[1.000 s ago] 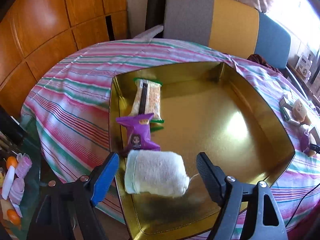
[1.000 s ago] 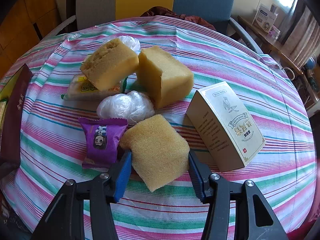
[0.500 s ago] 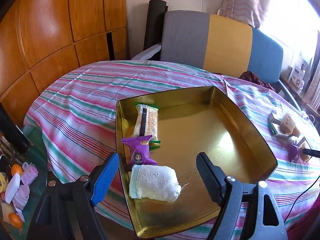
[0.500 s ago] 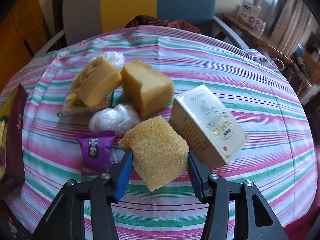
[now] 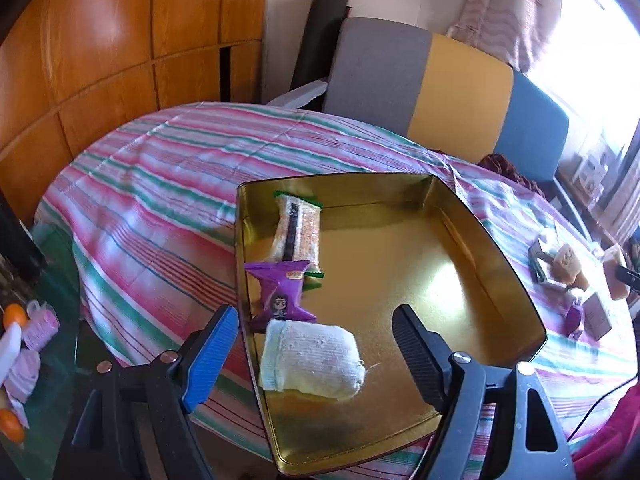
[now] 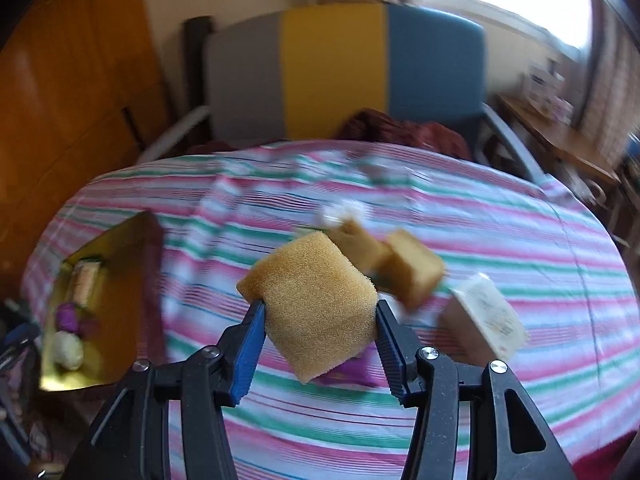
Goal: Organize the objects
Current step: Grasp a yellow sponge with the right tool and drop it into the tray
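On the striped tablecloth point(image 5: 168, 184) one gold tray point(image 5: 460, 240) held one white roll point(image 5: 310, 358), one cracker bar point(image 5: 298, 228) and one purple packet point(image 5: 280, 294) beneath the gaping, empty left gripper point(image 5: 316, 354), while the right gripper point(image 6: 320, 330) clamped one yellow sponge point(image 6: 316, 300) above the cloth.

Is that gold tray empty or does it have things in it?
Not empty: the gold tray holds a cracker packet, a purple snack and a white roll.

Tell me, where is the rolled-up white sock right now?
In the left wrist view the white sock lies inside the gold tray, in its near left corner, just below the purple snack packet and between the open left gripper fingers' line.
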Available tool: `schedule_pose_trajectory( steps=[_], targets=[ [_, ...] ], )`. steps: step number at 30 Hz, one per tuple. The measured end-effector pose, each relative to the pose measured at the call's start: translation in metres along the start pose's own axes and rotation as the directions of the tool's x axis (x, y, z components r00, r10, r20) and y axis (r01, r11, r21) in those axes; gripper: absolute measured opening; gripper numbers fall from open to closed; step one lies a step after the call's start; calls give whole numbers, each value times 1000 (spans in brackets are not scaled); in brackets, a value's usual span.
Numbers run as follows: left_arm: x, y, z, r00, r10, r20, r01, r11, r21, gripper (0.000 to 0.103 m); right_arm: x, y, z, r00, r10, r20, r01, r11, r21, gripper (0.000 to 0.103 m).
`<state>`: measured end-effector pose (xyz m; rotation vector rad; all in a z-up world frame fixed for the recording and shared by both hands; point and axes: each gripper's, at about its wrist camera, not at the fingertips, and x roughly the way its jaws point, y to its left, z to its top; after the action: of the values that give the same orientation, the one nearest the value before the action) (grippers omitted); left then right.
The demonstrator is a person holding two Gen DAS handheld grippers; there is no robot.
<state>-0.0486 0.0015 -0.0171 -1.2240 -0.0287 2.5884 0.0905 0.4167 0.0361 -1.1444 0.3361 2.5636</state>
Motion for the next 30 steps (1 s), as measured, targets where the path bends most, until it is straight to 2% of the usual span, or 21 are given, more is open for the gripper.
schedule_pose_trajectory(
  steps=[4,9,14,17,18,21,22,26,27,30],
  targets=[
    [-2,27,2,1000,17,-8,-17,995,-94,80,-4,82,4,992,125,-1,-124,983,-138,54],
    [-4,57,5,999,32,-18,-34,982,-185,79,12,181,-10,965,247,-84,-261,920,-293,55],
    [-1,64,1,999,10,-37,-17,982,-189,78,58,264,-42,942,243,-232,-322,850,-418,55],
    [3,65,-1,999,8,-49,-17,981,-193,75,84,301,-67,913,218,-346,-373,789,-488,55],
    [4,66,-1,999,7,-52,-17,981,-195,75,87,307,-74,905,220,-364,-390,773,-500,56],
    [5,67,-2,999,-3,-52,-7,979,-203,74,93,327,-93,861,269,-433,-476,726,-496,60],
    [5,67,-2,999,-7,-49,-3,979,-204,74,94,332,-97,853,281,-439,-491,716,-496,60],
    [6,66,-1,999,-8,-41,0,981,-192,74,97,331,-98,804,371,-464,-565,720,-404,66],
    [5,66,-1,999,-8,-39,0,982,-190,74,97,329,-95,804,381,-457,-567,724,-393,71],
    [4,63,0,999,-9,-38,2,984,-180,74,94,322,-90,800,405,-442,-573,734,-365,76]
  ],
)
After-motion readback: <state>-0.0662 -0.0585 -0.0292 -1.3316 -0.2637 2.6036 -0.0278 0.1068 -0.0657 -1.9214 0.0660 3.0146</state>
